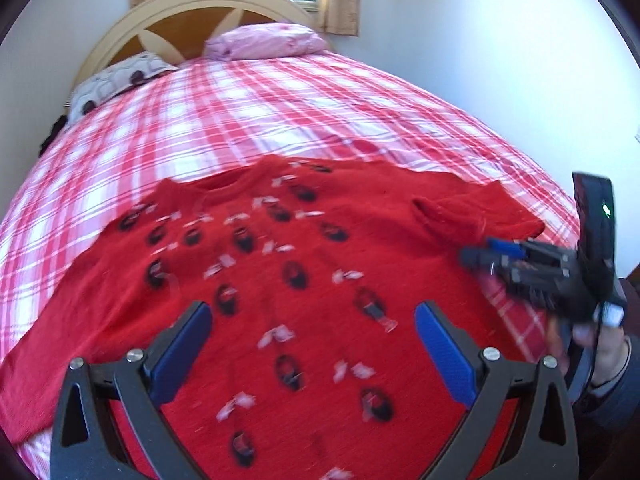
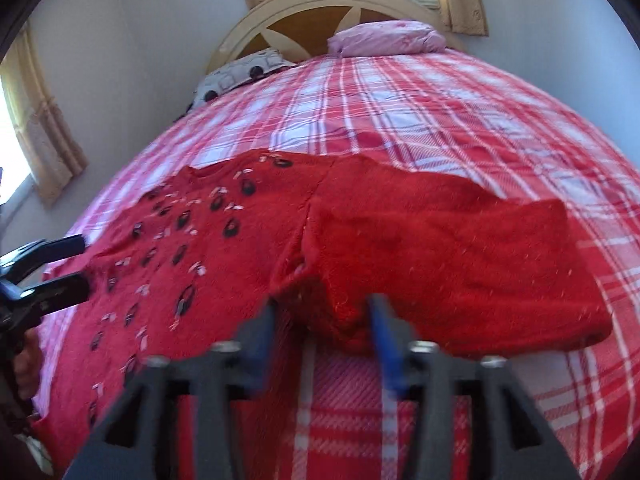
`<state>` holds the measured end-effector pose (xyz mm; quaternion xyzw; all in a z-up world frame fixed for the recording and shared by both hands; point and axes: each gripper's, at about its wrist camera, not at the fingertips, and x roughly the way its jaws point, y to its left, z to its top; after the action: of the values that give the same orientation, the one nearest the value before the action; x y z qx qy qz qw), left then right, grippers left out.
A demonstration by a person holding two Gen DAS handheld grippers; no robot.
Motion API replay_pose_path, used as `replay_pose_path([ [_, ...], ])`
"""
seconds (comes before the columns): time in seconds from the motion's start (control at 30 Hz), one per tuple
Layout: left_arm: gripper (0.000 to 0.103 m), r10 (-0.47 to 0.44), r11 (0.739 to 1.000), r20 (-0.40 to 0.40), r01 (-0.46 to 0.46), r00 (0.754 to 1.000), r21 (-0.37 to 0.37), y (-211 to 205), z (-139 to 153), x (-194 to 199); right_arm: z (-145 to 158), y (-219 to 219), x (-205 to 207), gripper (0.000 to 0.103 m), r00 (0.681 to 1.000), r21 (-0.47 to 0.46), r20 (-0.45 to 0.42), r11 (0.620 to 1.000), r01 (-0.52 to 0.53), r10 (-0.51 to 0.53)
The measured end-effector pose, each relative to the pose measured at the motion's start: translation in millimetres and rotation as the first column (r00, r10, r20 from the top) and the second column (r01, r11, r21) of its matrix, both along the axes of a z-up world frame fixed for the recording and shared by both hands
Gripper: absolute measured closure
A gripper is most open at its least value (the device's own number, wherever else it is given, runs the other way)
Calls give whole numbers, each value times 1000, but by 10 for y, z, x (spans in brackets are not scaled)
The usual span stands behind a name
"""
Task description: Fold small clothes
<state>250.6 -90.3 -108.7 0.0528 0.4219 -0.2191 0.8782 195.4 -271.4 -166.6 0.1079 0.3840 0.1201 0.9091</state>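
Sweater [image 1: 304,280] spread on bed [image 1: 280,120], two pillows [image 1: 268,42] behind it by headboard [image 1: 192,8]

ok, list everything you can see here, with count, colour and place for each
sweater: one, red with dark oval and white decorations, spread flat on the bed's near end
bedspread: one, red, pink and white plaid, covering the bed
pillows: two, a pink one and a patterned white one, at the headboard
headboard: one, cream and brown, arched, against the wall
curtains: tan, at two windows
left tongs: open, over the sweater's body
right tongs: open, at the sweater's sleeve
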Motion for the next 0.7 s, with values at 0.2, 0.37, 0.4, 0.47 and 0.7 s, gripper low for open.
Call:
replay_pose_path([
  [0.2, 16, -69, 994, -101, 60, 993, -90, -479, -77, 200, 27, -216, -274, 33, 991, -59, 121, 996, 68, -60],
  [0.37, 22, -119, 981, -205, 83, 971, -173, -906, -182, 344, 58, -428, -336, 33, 985, 18, 151, 996, 85, -86],
  [0.4, 22, -126, 978, -221, 84, 967, -190, -967, -193, 358, 51, -438, -337, 33, 984, 25, 156, 996, 83, -86],
  [0.47, 26, -143, 977, -234, 99, 962, -191, -1113, -232, 383, 33, -461, -321, 33, 985, 33, 150, 996, 86, -90],
  [0.7, 54, -135, 985, -260, 102, 956, -138, -1299, -404, 442, -37, -599, -287, 33, 982, 86, 109, 986, 144, -153],
])
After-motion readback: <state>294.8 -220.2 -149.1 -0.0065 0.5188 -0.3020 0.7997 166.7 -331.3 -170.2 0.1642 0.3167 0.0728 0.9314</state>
